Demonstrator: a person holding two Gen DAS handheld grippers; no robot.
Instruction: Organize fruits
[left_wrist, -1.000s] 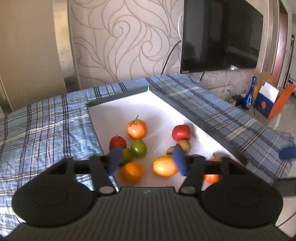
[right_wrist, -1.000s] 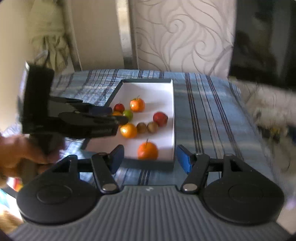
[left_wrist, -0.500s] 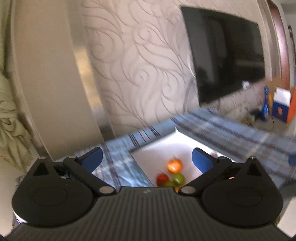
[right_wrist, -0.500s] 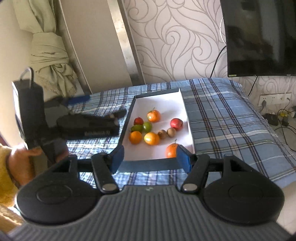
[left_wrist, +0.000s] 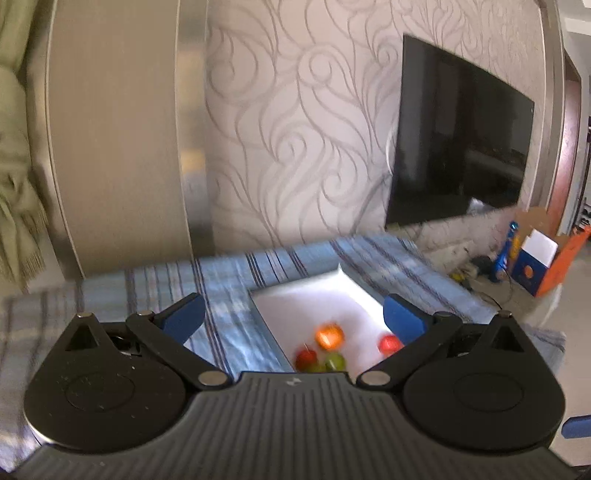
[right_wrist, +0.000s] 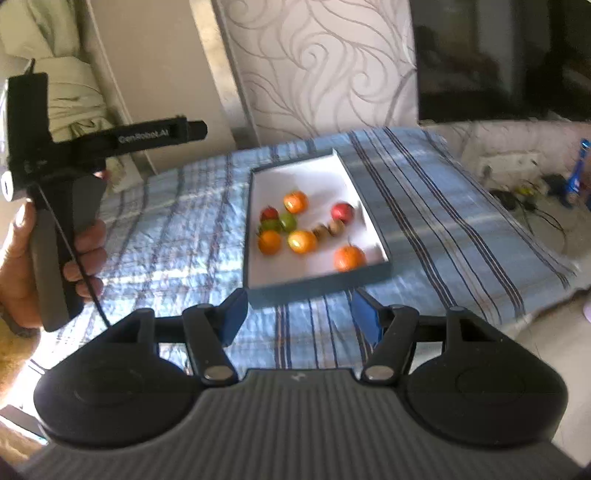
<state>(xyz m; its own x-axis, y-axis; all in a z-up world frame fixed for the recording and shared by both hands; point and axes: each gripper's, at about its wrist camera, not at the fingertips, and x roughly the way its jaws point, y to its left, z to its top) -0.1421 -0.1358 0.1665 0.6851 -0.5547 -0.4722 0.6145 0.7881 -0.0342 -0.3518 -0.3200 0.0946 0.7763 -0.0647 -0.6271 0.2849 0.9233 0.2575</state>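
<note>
Right wrist view: both tools gape empty above fruit in tray on plaid cloth.

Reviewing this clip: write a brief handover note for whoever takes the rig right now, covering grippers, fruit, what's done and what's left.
Left gripper: jaws wide open, empty, above the near end of the white tray with dark rim.
Right gripper: part open, empty, short of the tray over the blue plaid cloth.
Fruit: all in the tray, none held. Orange ones, red ones, green ones and brown ones lie loosely mixed.
Done: fruit gathered in the tray.
Left: any grouping by kind.
</note>
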